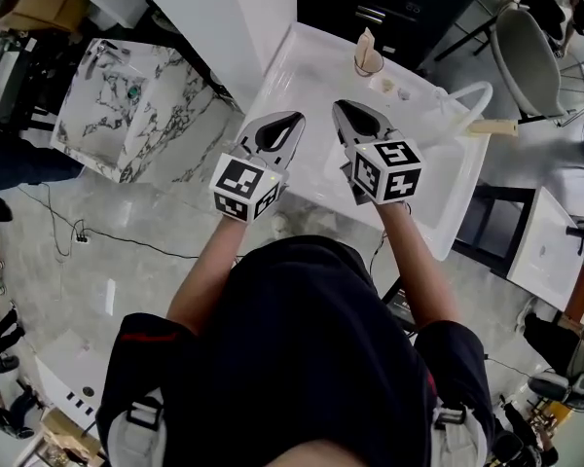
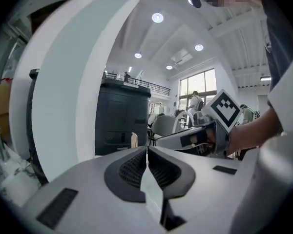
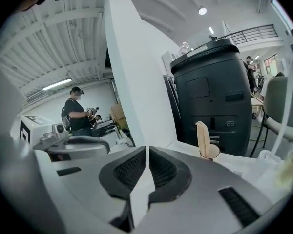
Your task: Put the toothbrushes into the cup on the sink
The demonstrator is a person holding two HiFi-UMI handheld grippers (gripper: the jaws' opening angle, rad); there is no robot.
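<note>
Both grippers are empty. The left gripper (image 2: 146,152) has its jaws clenched pad to pad with nothing between them, and the right gripper (image 3: 146,152) shows the same: jaws pressed together, no object gripped.

**Task status**
- The toothbrushes (image 1: 365,42) stand inside the cup (image 1: 368,63), handles leaning against its rim and projecting above it.
- The cup sits on the back ledge of the sink (image 1: 302,56), upright.
- No toothbrush is visible lying anywhere on the sink outside the cup.
- Both grippers are held side by side on the near side of the cup, well apart from it, tips pointing toward it.
- Judgement: the placing step appears complete. Nothing appears to be left beyond clearing the grippers away.

**Unresolved items**
- Two small pale objects (image 1: 387,86) lie on the ledge just to the right of the cup. They are too small to identify, but look too short to be toothbrushes.
- The faucet (image 1: 464,100) stands further right of the cup, past those objects.

**Appearance of the task objects**
- Toothbrushes: pale, beige, wood-like, tapering upward. They are bunched together, so the count cannot be read.
- Cup: small, round, light tan, open at the top.
</note>
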